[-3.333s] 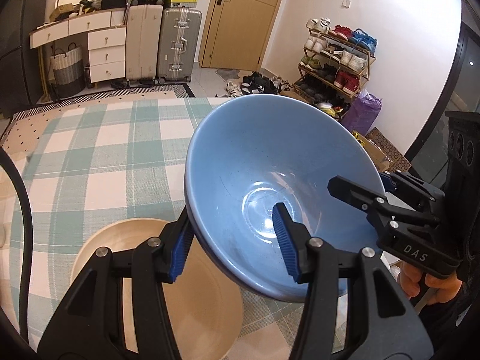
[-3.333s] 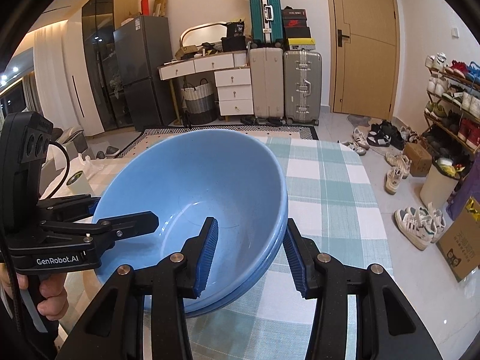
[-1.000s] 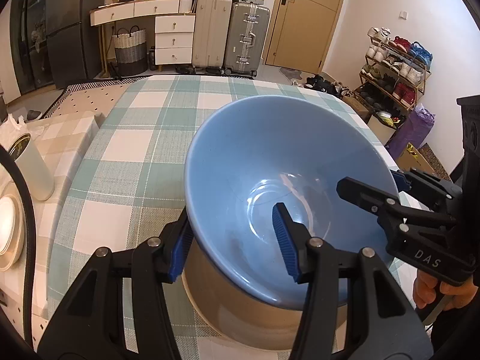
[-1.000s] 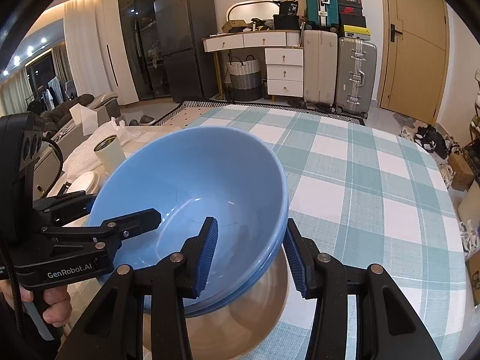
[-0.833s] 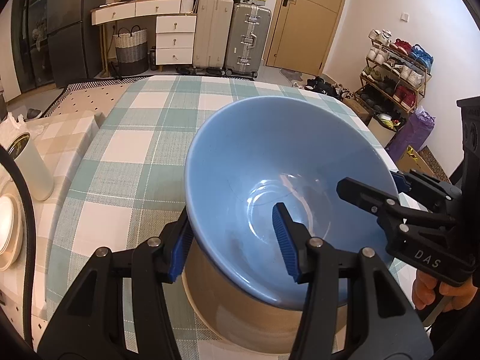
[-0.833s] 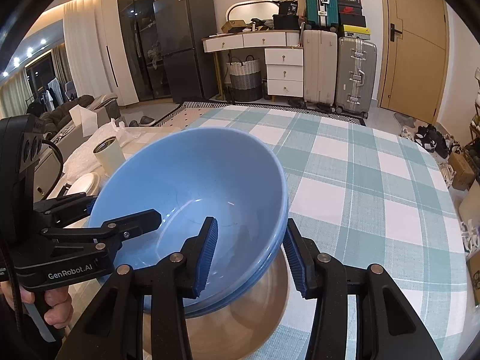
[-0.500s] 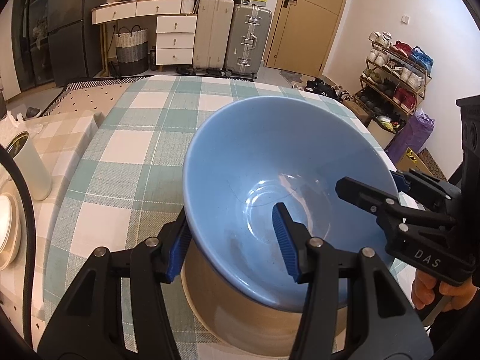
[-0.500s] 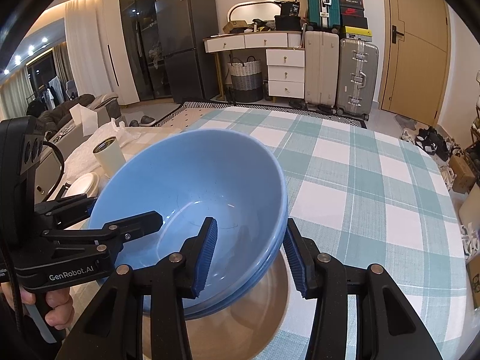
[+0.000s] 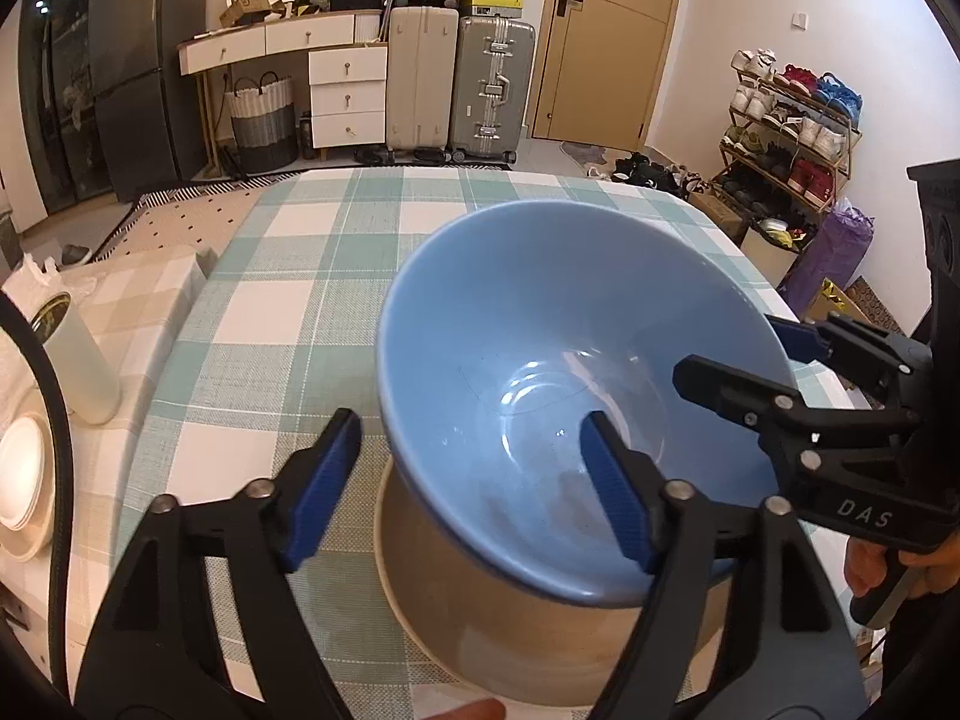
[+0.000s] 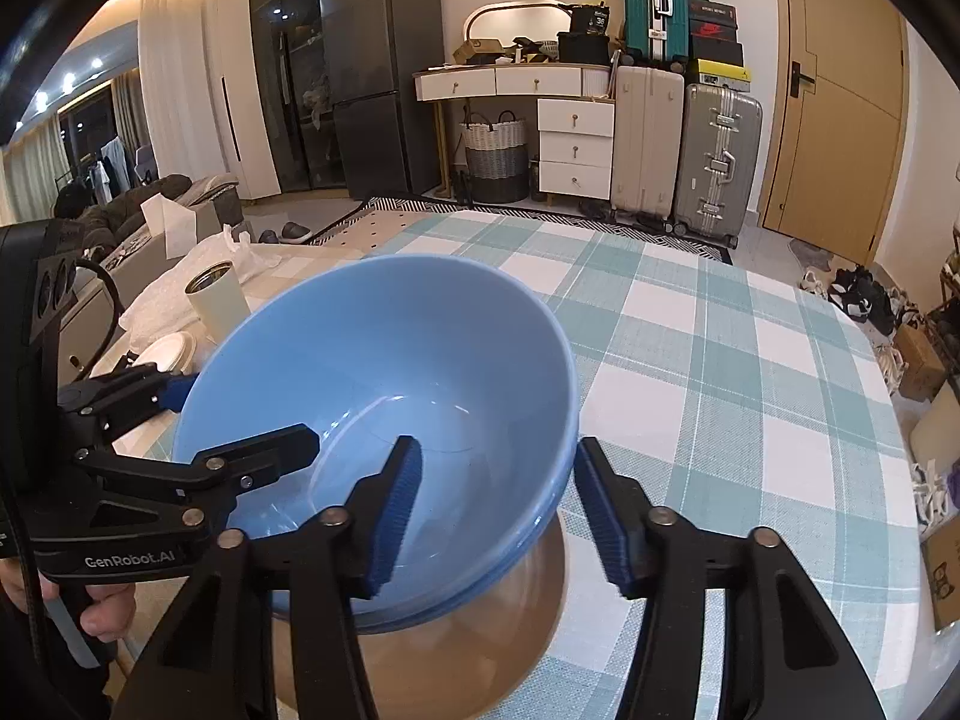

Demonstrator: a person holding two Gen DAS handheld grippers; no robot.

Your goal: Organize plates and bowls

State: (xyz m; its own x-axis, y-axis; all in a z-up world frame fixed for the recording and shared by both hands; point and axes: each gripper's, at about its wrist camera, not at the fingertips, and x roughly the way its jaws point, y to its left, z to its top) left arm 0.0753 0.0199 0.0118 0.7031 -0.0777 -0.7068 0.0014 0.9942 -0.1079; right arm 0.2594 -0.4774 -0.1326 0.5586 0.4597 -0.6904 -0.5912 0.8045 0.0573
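A blue bowl (image 9: 540, 330) (image 10: 372, 372) sits nested in a larger beige bowl (image 9: 468, 600) (image 10: 480, 648) on the checked tablecloth. In the right wrist view a second blue rim shows just under the first. My left gripper (image 9: 468, 483) (image 10: 246, 414) straddles the blue bowl's near-left rim, one pad inside and one outside. Its jaws are opening and the outer pad stands clear of the wall. My right gripper (image 10: 498, 510) (image 9: 726, 348) straddles the opposite rim in the same way, its jaws also opening, its pads off the bowl.
A white cylindrical cup (image 9: 78, 360) (image 10: 216, 300) and small white plates (image 9: 18, 480) (image 10: 171, 351) stand at the left. The green-checked tablecloth (image 9: 300, 276) stretches beyond the bowls. Suitcases, drawers and a shoe rack line the room behind.
Earlier both grippers carried the blue bowl over the beige bowl and set it in. In the last half second both pairs of jaws have spread off the rim.
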